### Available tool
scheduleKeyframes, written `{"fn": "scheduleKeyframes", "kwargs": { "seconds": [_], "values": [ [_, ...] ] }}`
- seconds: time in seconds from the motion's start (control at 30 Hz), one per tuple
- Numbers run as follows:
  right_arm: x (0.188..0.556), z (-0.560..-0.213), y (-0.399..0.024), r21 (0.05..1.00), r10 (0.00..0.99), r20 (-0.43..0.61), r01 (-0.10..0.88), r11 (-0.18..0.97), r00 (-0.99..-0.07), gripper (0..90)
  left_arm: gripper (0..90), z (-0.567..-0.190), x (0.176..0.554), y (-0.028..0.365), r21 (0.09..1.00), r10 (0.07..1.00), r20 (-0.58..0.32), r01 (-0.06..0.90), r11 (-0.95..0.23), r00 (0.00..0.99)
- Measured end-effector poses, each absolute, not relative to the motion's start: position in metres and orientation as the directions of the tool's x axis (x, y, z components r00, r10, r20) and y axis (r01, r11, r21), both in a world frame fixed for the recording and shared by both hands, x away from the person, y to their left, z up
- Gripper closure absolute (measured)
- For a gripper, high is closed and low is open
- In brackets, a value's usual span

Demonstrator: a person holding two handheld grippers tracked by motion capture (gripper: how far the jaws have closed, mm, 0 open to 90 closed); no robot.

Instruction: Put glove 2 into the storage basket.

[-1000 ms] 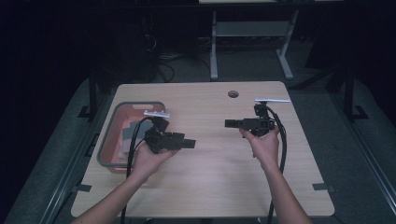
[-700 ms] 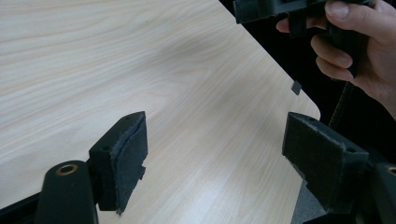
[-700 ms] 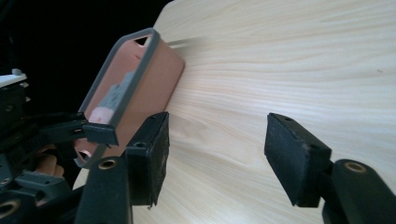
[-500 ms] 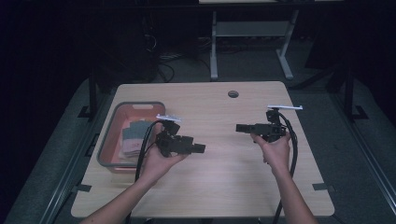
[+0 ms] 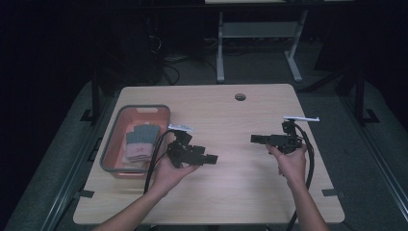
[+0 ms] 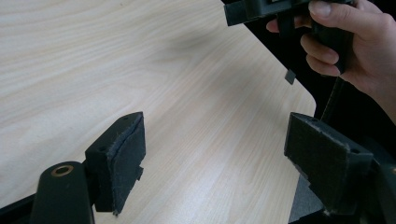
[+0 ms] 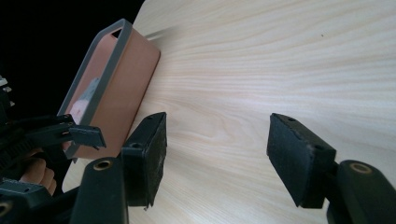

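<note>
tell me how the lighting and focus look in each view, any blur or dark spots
High view: the table is lit, the room around it nearly black, picture a bit soft. Left gripper view: wood grain sharp, left gripper pads crisp. Right gripper view: the bin slightly smeared, black beyond the table edge.

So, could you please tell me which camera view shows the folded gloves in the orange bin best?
The high view: it looks down into the orange bin, showing the folded gloves whole. The right gripper view sees the bin from its side, with just a pale sliver of them through its wall.
</note>
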State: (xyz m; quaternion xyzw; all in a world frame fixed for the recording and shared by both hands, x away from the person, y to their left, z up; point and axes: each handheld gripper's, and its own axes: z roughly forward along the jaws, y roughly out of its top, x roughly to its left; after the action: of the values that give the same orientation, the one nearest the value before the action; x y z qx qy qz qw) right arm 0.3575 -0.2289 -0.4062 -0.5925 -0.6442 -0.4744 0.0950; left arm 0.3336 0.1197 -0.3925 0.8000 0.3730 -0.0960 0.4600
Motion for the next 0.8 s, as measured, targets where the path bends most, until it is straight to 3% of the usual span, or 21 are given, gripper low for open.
{"fn": "scheduleKeyframes", "kwargs": {
  "seconds": [0.8],
  "values": [
    [0.335,-0.435,-0.253,0.47,0.666,0.7,0.868,-0.158,-0.258,36.2,21.4,-0.419,0.308,0.101,0.678,0.475,-0.491,0.663,-0.319,0.731]
  ]
}}
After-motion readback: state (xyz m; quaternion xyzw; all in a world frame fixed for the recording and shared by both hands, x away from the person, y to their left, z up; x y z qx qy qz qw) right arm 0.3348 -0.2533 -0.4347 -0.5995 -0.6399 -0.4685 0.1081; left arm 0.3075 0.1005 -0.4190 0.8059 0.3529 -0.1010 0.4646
